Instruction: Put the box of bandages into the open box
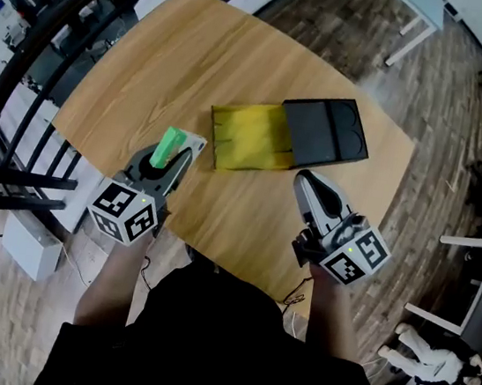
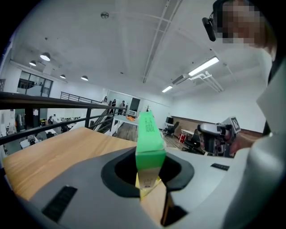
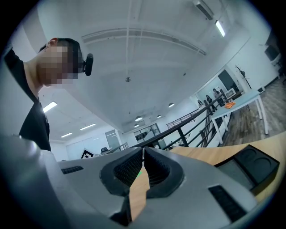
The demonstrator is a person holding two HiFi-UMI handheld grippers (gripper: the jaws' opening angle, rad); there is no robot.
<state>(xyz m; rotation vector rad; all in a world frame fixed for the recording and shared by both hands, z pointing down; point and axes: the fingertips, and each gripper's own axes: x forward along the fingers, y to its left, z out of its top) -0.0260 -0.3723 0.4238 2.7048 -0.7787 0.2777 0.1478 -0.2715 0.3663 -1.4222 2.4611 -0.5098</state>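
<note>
The left gripper [image 1: 182, 154] is squeezed tight on the bottom end of one small green cardboard box of bandages [image 1: 171, 147]. The green box sticks up out of the jaws, over the near side of the round wooden table [image 1: 143, 67]. The right gripper [image 1: 306, 186] has its jaws pressed together and holds nothing.

The open box with a yellow inside and a flat black cover [image 1: 249, 135] lies at about 1 o'clock from the green box, a little way off.

The green box is held only by its end, so I think it could tip or slip out. It could also bump the yellow wall, or land on the black cover.

I count one green box, one open box, one table and two grippers.
</note>
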